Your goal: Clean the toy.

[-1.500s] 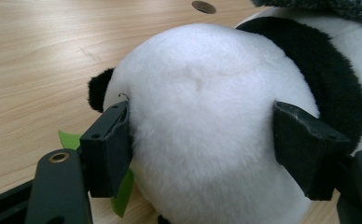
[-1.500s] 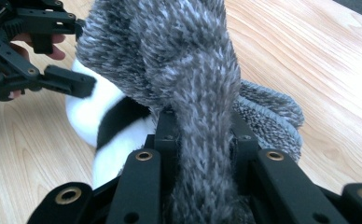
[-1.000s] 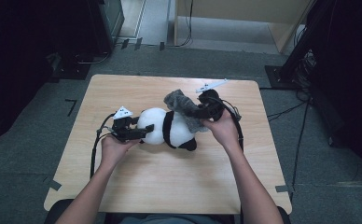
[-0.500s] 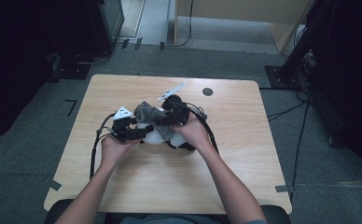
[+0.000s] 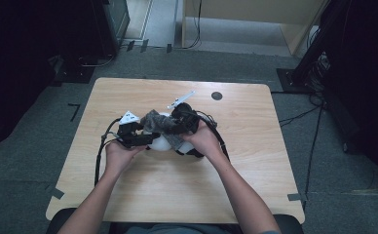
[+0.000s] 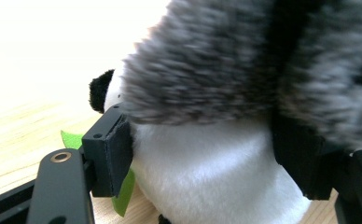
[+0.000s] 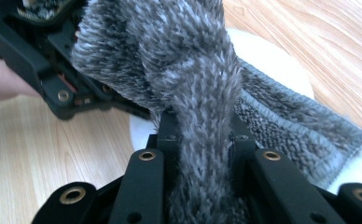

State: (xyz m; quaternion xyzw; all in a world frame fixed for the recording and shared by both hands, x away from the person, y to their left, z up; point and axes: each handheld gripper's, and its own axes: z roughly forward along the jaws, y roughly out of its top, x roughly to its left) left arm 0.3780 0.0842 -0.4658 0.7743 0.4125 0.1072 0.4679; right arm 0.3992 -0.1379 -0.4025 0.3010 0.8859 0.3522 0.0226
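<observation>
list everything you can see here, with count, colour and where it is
plush panda: 1, white and black, middle of the table, between the left gripper's jaws
fuzzy cloth: 1, grey, draped over the panda, pinched by the right gripper
green leaf: 1, green, under the panda
table: 1, light wood, centre of the high view
round mark: 1, dark, far side of the tabletop
left gripper: 1, black, closed on the panda's white body
right gripper: 1, black, shut on the cloth
hands: 2, one on each gripper
</observation>
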